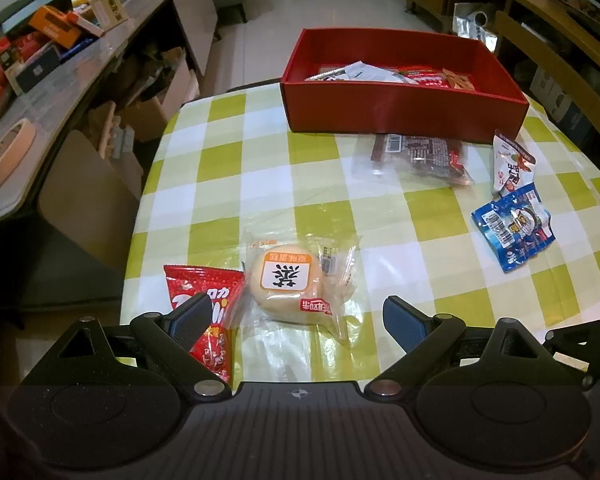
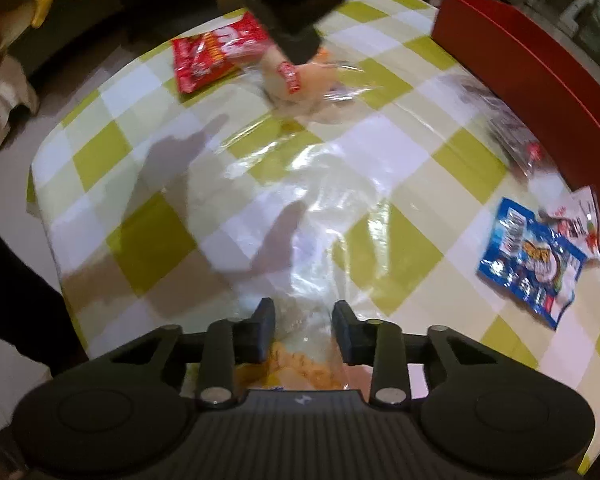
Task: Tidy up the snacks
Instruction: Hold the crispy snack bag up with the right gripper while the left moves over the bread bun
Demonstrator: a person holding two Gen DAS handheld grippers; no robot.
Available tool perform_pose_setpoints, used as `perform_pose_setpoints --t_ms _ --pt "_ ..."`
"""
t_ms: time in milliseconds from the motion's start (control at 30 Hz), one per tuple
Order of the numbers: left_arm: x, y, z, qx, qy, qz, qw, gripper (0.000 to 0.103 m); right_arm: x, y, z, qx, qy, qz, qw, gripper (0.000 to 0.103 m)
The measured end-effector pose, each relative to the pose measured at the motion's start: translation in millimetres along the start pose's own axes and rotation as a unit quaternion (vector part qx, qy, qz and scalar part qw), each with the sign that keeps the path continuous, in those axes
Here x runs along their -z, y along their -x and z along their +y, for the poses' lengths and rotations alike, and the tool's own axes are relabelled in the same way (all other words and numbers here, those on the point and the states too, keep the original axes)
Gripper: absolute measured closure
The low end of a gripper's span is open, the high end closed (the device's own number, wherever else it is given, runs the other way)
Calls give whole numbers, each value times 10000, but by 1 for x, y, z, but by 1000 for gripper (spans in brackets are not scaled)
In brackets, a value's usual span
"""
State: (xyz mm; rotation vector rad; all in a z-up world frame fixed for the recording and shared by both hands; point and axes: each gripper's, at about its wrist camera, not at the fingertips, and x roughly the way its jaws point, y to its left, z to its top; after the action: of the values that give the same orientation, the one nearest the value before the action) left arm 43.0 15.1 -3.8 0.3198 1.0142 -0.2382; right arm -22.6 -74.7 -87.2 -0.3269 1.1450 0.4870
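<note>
Partly done — some packets already lie in the red box (image 1: 404, 104) at upper centre, five remain on the checked table (image 1: 228, 184); left gripper (image 1: 296, 320) spread empty above the bun (image 1: 288, 284), right gripper (image 2: 302, 330) clenched on a clear-wrapped snack (image 2: 300, 368) at bottom centre.

Table (image 1: 260, 168) has green/white check cloth. On it: red box (image 1: 400, 108) at far edge, dark clear packet (image 1: 420, 156) just beside it, white packet (image 1: 512, 168), blue packet (image 1: 514, 230), bun (image 1: 288, 284), red packet (image 1: 204, 284).

Dim warm indoor light, glare on the glossy tabletop (image 2: 300, 208), soft shadows mid-tabletop, right wrist view motion-blurred (left sharper), fisheye bending at edges
</note>
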Motion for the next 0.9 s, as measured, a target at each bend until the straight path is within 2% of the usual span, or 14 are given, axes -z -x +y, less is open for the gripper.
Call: perform_pose_setpoints --t_ms 133,267,367,467,533,567,600,633,667,700,833,900 --pt "0 0 -1 10 -5 -5 10000 8 -1 4 -10 22 -217 -49 9997 74" --pt "-1 -1 -2 25 -9 15 10000 8 -3 14 -23 46 -504 -199 9985 87" --pt "-2 -2 3 77 79 37 9999 8 -4 17 -35 136 -753 -258 9967 88" --pt "-4 -6 19 143 414 107 9990 7 -4 10 -51 -27 -1293 -66 9916 87" --pt "-5 -11 33 241 731 216 9968 7 -2 15 -58 -100 -1576 -111 9874 79" --pt "-6 -15 40 300 911 289 9950 7 -1 18 -58 -147 -1592 -146 9870 68" --pt "-6 -19 47 350 1088 361 9928 7 0 23 -56 -125 -1589 -245 9869 49" --pt "-7 -24 53 404 1273 439 9901 7 1 29 -53 -55 -1574 -336 9870 39" --pt "-8 -28 56 438 1389 480 9882 7 1 31 -49 -29 -1497 -341 9881 24" --pt "-10 -32 56 437 1450 506 9872 7 3 34 -45 -23 -1456 -370 9886 21" --pt "-18 -51 53 369 1632 720 9833 9 9 38 -38 -60 -1487 -365 9882 21" --pt "-23 -49 51 496 1609 593 9839 8 12 40 -37 -79 -1514 -391 9877 21"
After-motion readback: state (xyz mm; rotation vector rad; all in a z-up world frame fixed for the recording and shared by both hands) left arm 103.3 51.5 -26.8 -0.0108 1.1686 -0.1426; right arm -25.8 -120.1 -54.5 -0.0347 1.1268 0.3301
